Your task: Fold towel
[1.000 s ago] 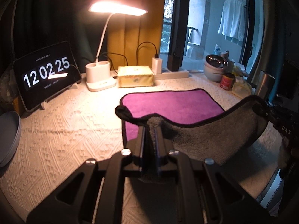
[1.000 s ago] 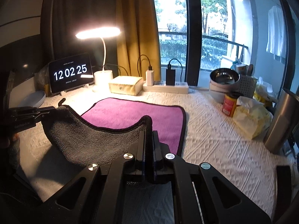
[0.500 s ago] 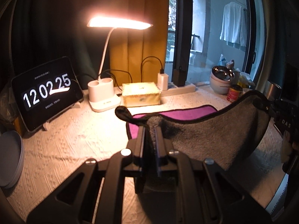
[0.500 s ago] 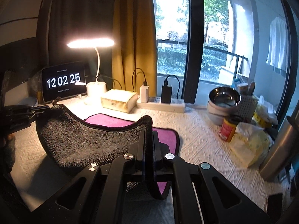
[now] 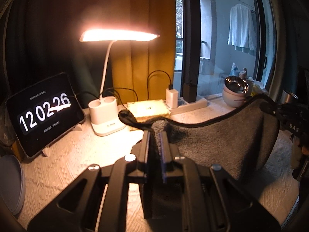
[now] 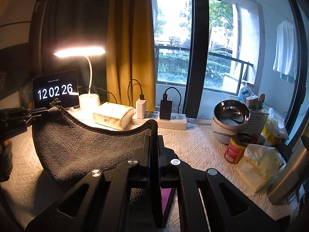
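Observation:
The towel (image 5: 222, 141) is grey on one side and purple on the other, with a dark hem. It hangs in the air between my two grippers, sagging in the middle. My left gripper (image 5: 154, 135) is shut on one corner. My right gripper (image 6: 154, 139) is shut on the other corner. In the right wrist view the grey side of the towel (image 6: 83, 145) faces me and a strip of purple shows below the jaws. Each view shows the other gripper at the towel's far corner: the right gripper (image 5: 278, 109) and the left gripper (image 6: 41, 112).
On the white textured tablecloth (image 6: 193, 145) stand a tablet clock (image 5: 44, 114), a lit desk lamp (image 5: 105, 114), a yellowish box (image 6: 114, 116), a power strip (image 6: 164, 118), steel bowls (image 6: 229, 116), a red can (image 6: 236, 148), tissues (image 6: 256, 166) and a steel flask (image 6: 289, 174). A grey plate (image 5: 9, 183) lies at the left.
Both grippers have risen and moved forward with the towel's corners. The towel has lifted off the table; its purple side has almost gone from view.

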Demonstrator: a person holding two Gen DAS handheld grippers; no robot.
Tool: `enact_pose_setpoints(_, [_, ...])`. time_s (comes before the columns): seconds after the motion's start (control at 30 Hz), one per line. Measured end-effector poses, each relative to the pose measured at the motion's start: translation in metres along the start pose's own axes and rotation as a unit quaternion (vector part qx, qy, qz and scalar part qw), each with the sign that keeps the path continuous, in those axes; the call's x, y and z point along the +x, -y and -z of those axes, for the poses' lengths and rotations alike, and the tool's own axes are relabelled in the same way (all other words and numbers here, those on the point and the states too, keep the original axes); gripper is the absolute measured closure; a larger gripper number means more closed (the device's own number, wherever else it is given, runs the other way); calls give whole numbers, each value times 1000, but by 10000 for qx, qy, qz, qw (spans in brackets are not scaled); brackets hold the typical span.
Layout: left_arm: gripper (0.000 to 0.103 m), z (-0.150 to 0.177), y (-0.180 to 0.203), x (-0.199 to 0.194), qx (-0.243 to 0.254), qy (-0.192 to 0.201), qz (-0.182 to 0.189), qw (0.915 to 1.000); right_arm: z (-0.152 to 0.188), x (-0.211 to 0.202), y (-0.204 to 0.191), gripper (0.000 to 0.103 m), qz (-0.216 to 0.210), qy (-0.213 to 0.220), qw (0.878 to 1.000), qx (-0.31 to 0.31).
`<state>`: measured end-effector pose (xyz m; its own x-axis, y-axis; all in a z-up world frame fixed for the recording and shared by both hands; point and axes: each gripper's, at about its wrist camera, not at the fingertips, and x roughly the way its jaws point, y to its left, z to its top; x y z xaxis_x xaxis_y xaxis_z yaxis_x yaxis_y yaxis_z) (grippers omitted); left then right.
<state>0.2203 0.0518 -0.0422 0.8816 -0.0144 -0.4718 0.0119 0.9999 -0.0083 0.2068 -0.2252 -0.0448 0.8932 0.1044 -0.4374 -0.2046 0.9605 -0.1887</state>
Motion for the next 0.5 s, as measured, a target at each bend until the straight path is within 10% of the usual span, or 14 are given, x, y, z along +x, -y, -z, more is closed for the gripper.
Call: enact_pose_setpoints(0.5, [93, -10, -2, 37, -137, -9, -152, 9998, -12, 38, 5, 97, 294, -125, 9994, -163])
